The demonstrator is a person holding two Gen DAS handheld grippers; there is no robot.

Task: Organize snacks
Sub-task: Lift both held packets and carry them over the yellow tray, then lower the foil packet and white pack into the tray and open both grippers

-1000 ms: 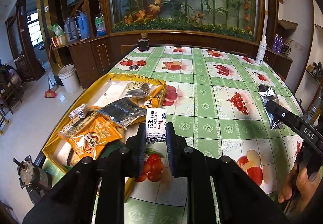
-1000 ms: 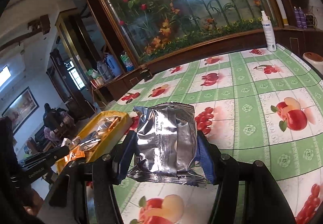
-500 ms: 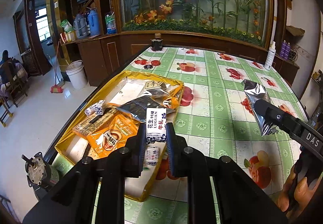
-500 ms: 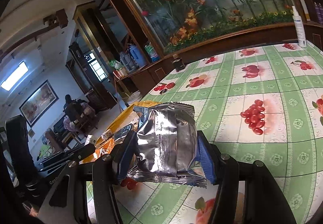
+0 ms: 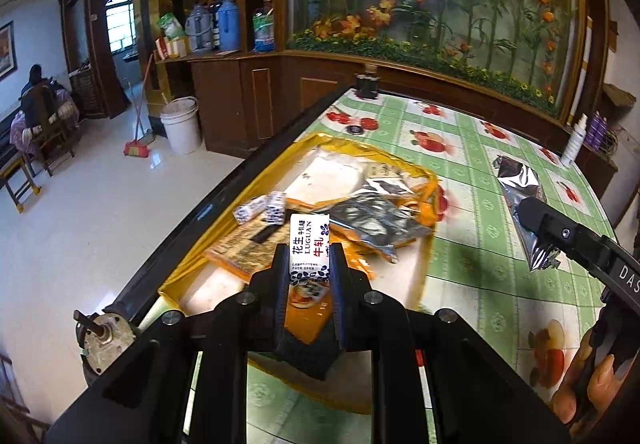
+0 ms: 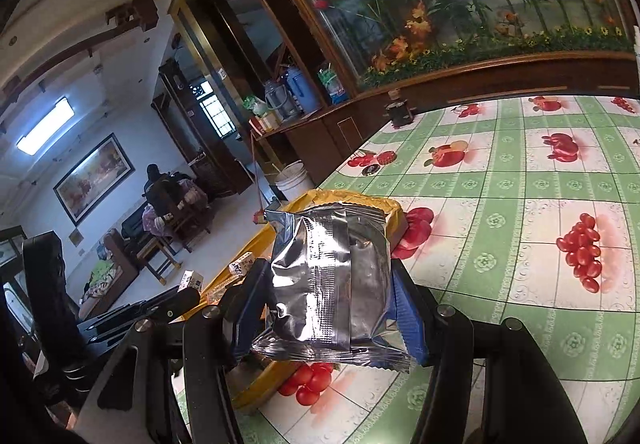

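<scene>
My left gripper (image 5: 309, 264) is shut on a small white candy packet (image 5: 309, 244) with blue flowers and red print, held above the yellow tray (image 5: 424, 272). The tray holds several snacks: orange packets (image 5: 240, 256), a silver packet (image 5: 372, 220) and small white candies (image 5: 260, 206). My right gripper (image 6: 330, 284) is shut on a silver foil snack packet (image 6: 332, 280), held above the table beside the tray's right edge (image 6: 396, 210). The foil packet also shows in the left wrist view (image 5: 520, 184).
The table has a green and white fruit-print cloth (image 6: 520, 212). A white spray bottle (image 5: 574, 142) stands at its far right edge and a small dark jar (image 5: 368, 86) at its far end. The table's left edge drops to the floor, with a bucket (image 5: 182, 124) there.
Both grippers have swung left toward the tray, each still holding its packet. The left gripper now hangs over the tray's snacks rather than its near right corner.
</scene>
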